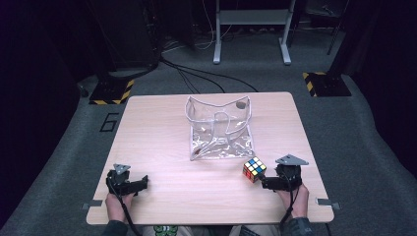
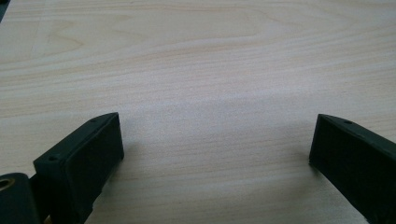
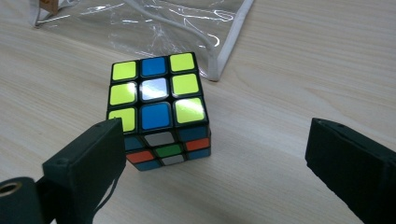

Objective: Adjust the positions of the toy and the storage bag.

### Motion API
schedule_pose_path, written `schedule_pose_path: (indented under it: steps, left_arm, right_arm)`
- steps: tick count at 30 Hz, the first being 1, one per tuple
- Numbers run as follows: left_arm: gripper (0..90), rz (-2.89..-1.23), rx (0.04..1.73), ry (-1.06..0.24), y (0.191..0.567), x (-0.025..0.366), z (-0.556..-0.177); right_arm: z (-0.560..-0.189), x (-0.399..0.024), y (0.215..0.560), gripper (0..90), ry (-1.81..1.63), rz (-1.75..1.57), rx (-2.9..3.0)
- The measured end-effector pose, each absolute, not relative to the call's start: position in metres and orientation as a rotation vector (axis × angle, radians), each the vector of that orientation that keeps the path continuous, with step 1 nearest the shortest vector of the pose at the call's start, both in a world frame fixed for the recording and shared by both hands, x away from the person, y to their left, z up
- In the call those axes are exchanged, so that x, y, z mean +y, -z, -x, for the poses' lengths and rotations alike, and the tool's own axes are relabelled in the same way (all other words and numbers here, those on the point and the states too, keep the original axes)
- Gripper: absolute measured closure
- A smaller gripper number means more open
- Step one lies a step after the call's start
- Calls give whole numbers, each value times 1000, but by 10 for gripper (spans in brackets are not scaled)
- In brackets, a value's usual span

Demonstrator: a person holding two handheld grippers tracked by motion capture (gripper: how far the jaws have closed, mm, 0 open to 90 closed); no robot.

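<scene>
A scrambled puzzle cube stands on the wooden table, just in front of a clear plastic zip pouch. My right gripper is open at the table's front right. Its jaws sit close behind the cube, with the cube nearer the left jaw and not between them. My left gripper rests open at the front left, over bare wood with nothing between its jaws.
The pouch lies in the table's middle with its mouth standing open toward the far edge. Bare wood lies between the two grippers. Beyond the table are grey carpet, cables, a metal stand's legs and two yellow-black striped bases.
</scene>
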State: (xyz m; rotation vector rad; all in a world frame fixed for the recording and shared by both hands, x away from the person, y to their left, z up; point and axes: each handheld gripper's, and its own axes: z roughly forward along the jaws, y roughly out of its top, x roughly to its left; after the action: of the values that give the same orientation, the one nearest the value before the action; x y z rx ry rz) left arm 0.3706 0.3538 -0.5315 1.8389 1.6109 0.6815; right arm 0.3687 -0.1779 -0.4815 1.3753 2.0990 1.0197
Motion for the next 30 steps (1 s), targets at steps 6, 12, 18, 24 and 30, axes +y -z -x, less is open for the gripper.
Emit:
schedule_pose_path:
  steps: [6,12,18,24,30]
  left_arm:
    - [28,-1839,1611,-682,532,354,-371]
    - [28,-1839,1610,-682,532,354,-371]
    - [28,-1839,1611,-682,532,354,-371]
    - [28,-1839,1610,-682,532,354,-371]
    - [30,-1840,1606,-682,532,354,-371]
  right_arm:
    - [-369,-168,481,48,-1025,-1336,2133]
    - [-372,-160,483,52,-1029,-1311,2167]
    - [-376,-152,485,51,-1020,-1294,2205]
    - [-382,-145,490,41,-1012,-1307,2229]
    - [-387,-138,493,35,-991,-1318,2243]
